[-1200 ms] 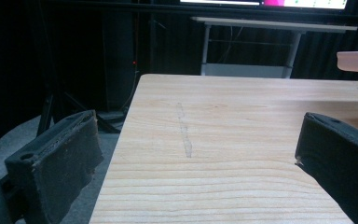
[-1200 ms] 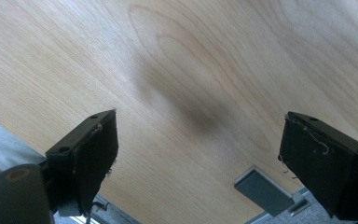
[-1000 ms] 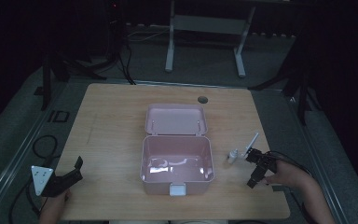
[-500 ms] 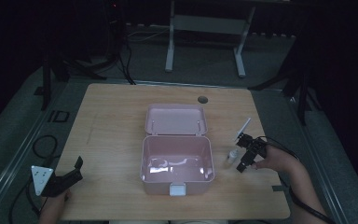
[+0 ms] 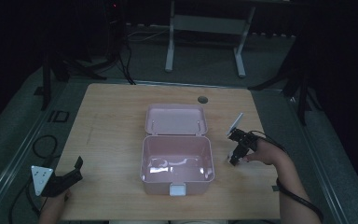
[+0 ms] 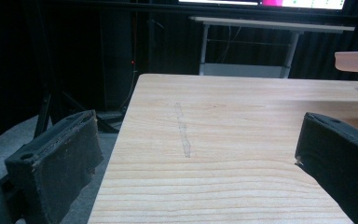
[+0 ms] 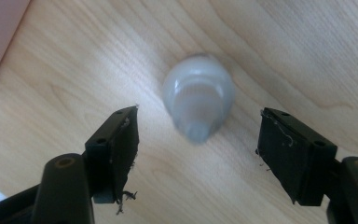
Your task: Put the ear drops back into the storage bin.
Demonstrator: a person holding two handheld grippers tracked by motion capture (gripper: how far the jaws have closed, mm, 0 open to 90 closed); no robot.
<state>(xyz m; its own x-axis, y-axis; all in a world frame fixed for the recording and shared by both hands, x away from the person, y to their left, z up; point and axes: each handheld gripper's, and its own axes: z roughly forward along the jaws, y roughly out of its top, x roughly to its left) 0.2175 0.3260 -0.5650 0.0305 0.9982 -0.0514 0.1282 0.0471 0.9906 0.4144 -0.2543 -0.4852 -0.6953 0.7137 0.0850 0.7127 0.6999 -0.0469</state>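
The right hand-held gripper [image 7: 196,140] points down at a small white bottle [image 7: 199,101] that stands on the bench [image 5: 112,121], its cap toward the camera; the jaws sit on either side of the bottle with bare wood showing between pad and plastic, so nothing is pinched. They have just been closing in. From the right gripper view the bottle is plain to see and a pink corner shows at the upper left; from the high view the bottle is a pale speck under the right hand-held gripper [image 5: 235,156], just right of the open pink box [image 5: 177,161], whose lid lies flat behind it. Compared with a second ago, that hand has come closer to the box. The left hand-held gripper [image 6: 196,163] has stayed at the bench's near left corner, jaws spread wide over bare wood.
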